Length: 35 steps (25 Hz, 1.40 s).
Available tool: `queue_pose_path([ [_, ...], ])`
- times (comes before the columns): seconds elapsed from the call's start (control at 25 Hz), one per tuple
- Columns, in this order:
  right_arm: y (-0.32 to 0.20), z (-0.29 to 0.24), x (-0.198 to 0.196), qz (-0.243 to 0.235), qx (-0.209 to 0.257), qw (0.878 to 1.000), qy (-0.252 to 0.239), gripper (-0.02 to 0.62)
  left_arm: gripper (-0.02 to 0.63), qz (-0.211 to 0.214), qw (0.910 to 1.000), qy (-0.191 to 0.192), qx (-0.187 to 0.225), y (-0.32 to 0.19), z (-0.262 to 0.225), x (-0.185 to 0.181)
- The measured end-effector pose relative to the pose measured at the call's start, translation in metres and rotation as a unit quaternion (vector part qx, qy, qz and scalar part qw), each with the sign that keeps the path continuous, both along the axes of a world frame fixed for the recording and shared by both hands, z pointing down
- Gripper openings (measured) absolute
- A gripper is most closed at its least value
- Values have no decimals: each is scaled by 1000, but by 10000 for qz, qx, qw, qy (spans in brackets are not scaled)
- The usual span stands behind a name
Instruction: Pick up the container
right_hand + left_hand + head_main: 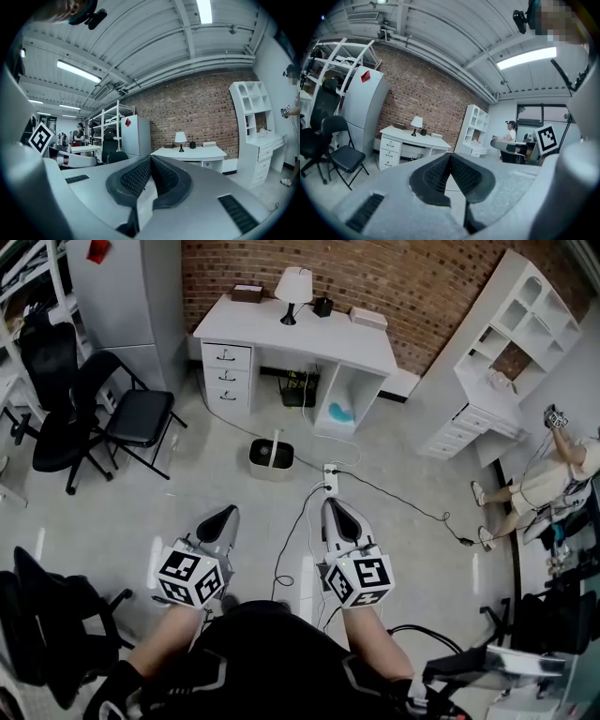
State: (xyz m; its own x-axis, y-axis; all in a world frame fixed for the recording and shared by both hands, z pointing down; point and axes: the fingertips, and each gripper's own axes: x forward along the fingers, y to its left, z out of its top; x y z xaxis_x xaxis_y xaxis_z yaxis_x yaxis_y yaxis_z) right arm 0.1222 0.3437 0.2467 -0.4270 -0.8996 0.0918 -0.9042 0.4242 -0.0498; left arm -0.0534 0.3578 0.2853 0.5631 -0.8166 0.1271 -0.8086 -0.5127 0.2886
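Note:
A small container [272,457] with a white rim, dark inside and an upright white handle stands on the pale floor in front of the desk. It lies well beyond both grippers. My left gripper [226,515] [450,157] is held low at the left, its jaws shut together with nothing between them. My right gripper [335,506] [151,159] is beside it at the right, also shut and holding nothing. Neither gripper view shows the container; the jaws point level toward the desk and brick wall.
A white desk [300,329] with a lamp [292,287] stands against the brick wall. A folding chair [141,413] and office chair [52,427] are at the left. A power strip [330,479] and cables [394,493] cross the floor. A white shelf unit [506,362] and a person [553,474] are at the right.

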Motion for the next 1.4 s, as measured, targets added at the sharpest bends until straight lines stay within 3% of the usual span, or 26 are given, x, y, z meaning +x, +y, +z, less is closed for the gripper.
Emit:
queue_pose_path([
  [0.36, -11, 5, -32, 136, -188, 9996, -152, 8, 6, 107, 9999, 79, 14, -15, 4, -37],
  [0.8, -24, 15, -74, 259, -218, 9994, 36, 9, 6, 326, 9994, 123, -48, -39, 16, -78],
  [1.4, -138, 31, -45, 67, -298, 9992, -246, 9, 6, 194, 9996, -104, -158, -139, 23, -50],
])
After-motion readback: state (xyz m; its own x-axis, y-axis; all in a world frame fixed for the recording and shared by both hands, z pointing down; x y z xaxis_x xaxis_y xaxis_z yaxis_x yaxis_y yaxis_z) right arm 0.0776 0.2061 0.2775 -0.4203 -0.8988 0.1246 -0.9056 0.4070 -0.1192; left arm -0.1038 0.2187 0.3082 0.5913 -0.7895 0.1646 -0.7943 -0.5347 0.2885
